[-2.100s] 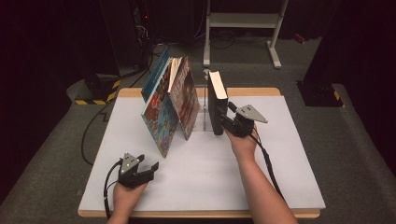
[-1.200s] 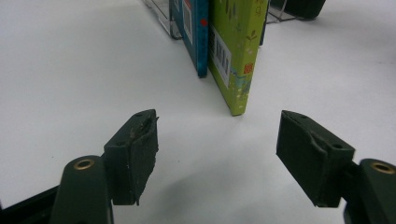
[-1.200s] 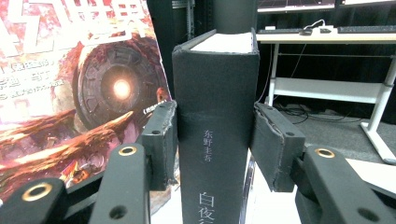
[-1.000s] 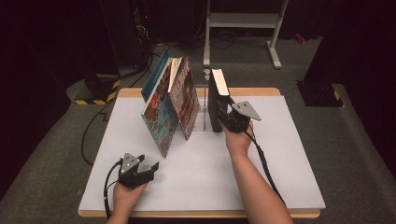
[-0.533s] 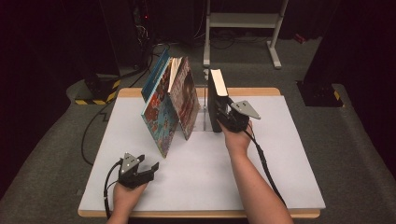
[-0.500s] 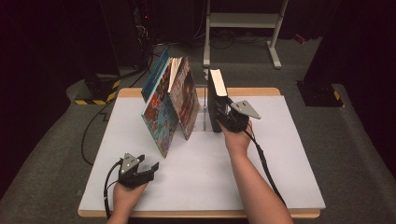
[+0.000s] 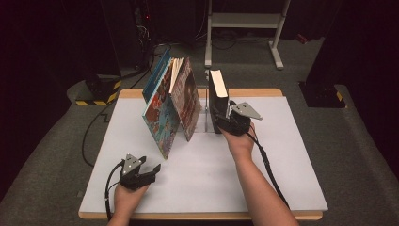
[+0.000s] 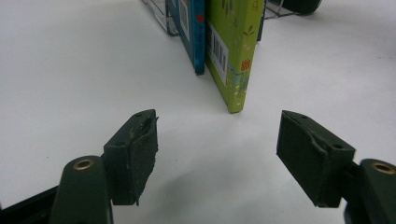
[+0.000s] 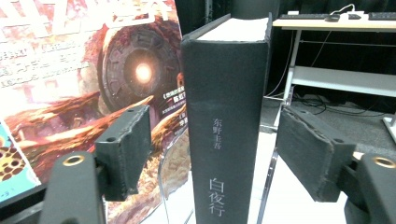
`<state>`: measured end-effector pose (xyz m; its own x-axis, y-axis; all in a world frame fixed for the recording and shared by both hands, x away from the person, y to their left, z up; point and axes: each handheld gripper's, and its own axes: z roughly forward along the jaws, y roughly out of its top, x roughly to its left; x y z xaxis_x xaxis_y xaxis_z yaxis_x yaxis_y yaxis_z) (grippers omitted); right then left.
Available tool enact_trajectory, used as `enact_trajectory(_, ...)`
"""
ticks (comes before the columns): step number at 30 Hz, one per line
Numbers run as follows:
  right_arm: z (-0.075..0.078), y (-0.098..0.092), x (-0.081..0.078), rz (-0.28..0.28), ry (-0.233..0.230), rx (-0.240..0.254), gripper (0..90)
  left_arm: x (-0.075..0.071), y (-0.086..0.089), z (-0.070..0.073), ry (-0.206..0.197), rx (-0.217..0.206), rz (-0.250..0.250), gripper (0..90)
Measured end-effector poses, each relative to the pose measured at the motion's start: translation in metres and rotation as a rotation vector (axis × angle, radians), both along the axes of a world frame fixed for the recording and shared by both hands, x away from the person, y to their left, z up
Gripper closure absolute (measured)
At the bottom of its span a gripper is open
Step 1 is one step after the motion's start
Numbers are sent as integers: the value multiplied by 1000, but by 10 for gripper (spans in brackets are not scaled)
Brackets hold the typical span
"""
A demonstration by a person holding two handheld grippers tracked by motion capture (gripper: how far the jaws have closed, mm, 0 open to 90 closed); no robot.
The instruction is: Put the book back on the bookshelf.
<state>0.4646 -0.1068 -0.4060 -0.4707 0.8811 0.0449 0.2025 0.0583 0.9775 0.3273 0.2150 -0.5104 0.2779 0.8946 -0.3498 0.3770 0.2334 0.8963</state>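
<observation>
Right gripper (image 9: pixel 212 154) fingers: released, just been spreading; each pad stands clear of the spine between them.
Thick black hardback book (image 7: pixel 218 99): upright on the white bench (image 7: pixel 282 155), beside a clear acrylic bookend (image 7: pixel 206 120).
Advice: withdraw straight back, brushing neither cover, lest it topple.
Left gripper (image 7: pixel 153 169) fingers: apart, grasping nothing, near bench's front edge.
Leaning colourful picture books (image 7: pixel 171 106): just left of bookend.

I see the black hardcover book (image 7: pixel 217 101) standing upright on its bottom edge at about twelve o'clock on the bench, spine toward me with pale lettering running down it (image 9: pixel 223 140), cream page block on top, just right of a clear divider.
</observation>
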Motion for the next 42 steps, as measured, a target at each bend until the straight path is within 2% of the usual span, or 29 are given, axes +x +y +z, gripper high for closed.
enact_trajectory(6, 0, -3, -4, 10, 13, -6, 218, 0, -1, 0, -2, -2, 4, 292)
enact_trajectory(9, -3, -3, -7, 0, 23, -37, 212, 0, -1, 0, -4, 0, 0, 290)
enact_trajectory(12, -5, -6, -11, 6, 30, -47, 199, 0, -1, 0, -5, 5, -4, 289)
enact_trajectory(20, -14, -20, -31, 26, 50, -57, 174, 0, -1, 0, 1, 20, -11, 289)
enact_trajectory(25, -22, -34, -47, 37, 61, -87, 160, 0, -1, -1, 6, 30, -11, 287)
enact_trajectory(29, -31, -51, -62, 37, 60, -137, 146, 1, -3, -1, 5, 17, -4, 285)
enact_trajectory(34, -49, -91, -83, 7, 142, -172, 142, 1, -3, -1, 8, 21, -1, 282)
enact_trajectory(39, -74, -136, -106, -55, 222, -239, 137, 1, -3, -1, 11, 33, -4, 266)
enact_trajectory(42, -86, -154, -116, -76, 263, -279, 137, 1, -4, -1, 9, 30, -2, 251)
